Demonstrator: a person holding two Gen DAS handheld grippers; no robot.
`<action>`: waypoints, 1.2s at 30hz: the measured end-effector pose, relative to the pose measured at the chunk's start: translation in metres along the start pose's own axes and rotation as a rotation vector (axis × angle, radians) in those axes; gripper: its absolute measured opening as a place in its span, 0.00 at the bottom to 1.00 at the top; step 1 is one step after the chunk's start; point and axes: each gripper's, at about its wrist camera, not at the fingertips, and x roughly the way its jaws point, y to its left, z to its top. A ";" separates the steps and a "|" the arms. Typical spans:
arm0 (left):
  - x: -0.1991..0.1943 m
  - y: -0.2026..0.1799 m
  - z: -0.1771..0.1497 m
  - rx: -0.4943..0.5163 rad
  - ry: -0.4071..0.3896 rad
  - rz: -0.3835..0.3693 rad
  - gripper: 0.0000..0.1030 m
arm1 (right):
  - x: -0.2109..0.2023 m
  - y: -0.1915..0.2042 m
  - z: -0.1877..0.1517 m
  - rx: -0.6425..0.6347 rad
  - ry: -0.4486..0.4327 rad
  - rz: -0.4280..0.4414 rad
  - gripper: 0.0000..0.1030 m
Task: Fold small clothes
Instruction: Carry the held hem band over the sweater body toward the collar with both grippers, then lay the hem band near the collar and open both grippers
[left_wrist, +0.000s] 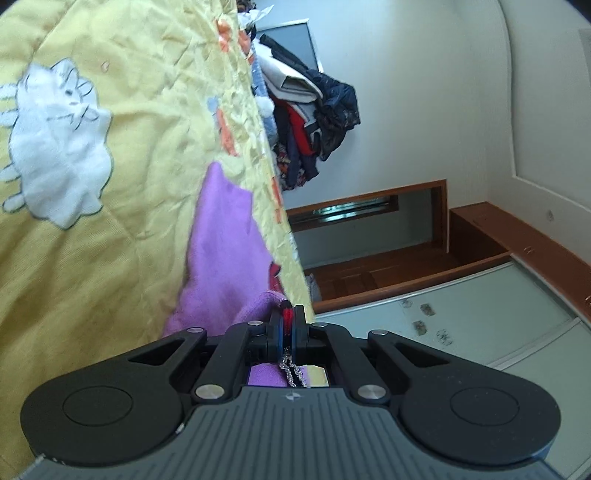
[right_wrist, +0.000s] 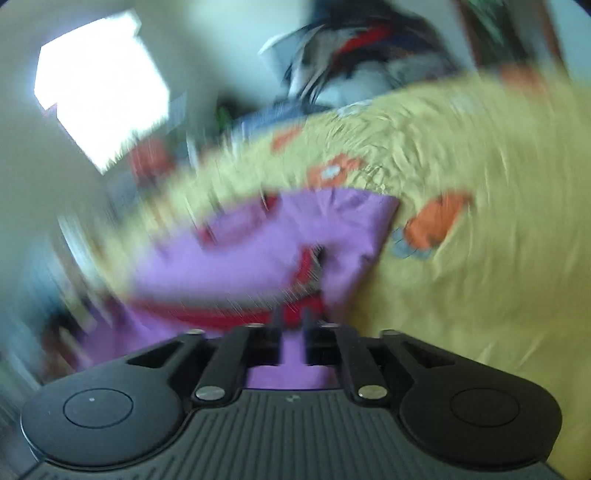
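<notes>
A small purple garment (left_wrist: 221, 251) with red trim lies on a yellow quilt (left_wrist: 110, 155). My left gripper (left_wrist: 288, 314) is shut on the garment's red-trimmed edge, and a sparkly strip hangs between its fingers. The right wrist view is badly blurred. There the purple garment (right_wrist: 258, 240) spreads over the yellow quilt (right_wrist: 480, 221), with its red trim just ahead of my right gripper (right_wrist: 292, 317). That gripper's fingers stand a little apart with purple cloth showing between them; whether they pinch it is unclear.
A heap of mixed dark, red and beige clothes (left_wrist: 306, 110) is piled at the quilt's far edge, also seen as clothes (right_wrist: 369, 55). A wooden door frame (left_wrist: 406, 236), a white wall and a bright window (right_wrist: 99, 85) surround the bed.
</notes>
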 end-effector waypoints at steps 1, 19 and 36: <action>-0.001 0.002 -0.001 -0.003 0.002 0.007 0.03 | 0.004 0.012 -0.002 -0.113 0.009 -0.059 0.58; -0.035 -0.026 -0.019 0.053 -0.055 -0.041 0.03 | -0.026 0.051 -0.007 -0.295 -0.138 -0.063 0.03; 0.060 -0.040 0.058 0.095 -0.043 0.044 0.02 | 0.072 -0.005 0.086 -0.274 -0.106 -0.147 0.03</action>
